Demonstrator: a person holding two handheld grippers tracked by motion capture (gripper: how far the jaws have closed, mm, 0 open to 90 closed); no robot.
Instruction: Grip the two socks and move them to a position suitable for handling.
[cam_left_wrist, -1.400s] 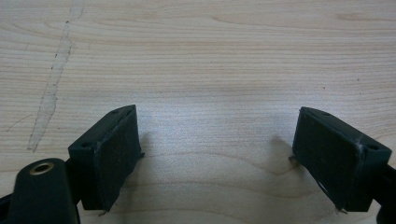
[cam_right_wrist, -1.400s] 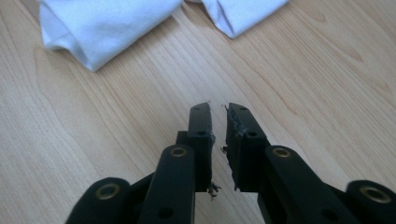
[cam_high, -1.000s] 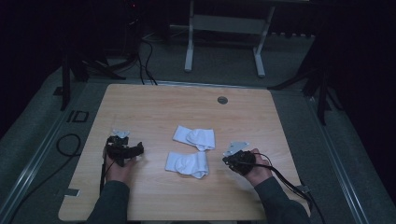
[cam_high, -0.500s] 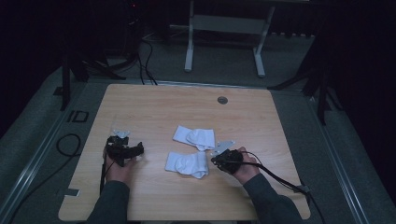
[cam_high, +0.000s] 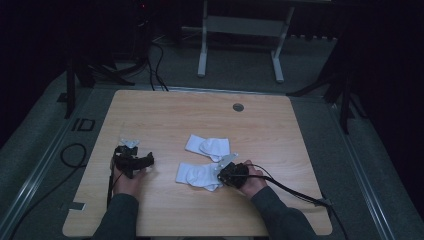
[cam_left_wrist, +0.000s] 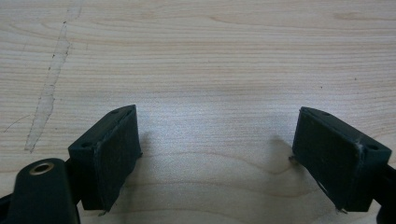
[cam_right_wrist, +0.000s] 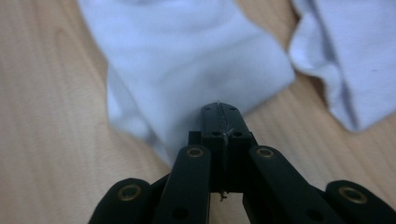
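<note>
Right gripper view: right gripper pressed together, its tips covering part of a blurred white sock; left gripper spread

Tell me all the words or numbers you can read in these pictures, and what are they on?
"ID": dark marking on the grey floor just left of the table; it seems to read so, but is small and dim.
No words, labels or numbers can be read on the socks, the table, the left gripper or the right gripper.
</note>
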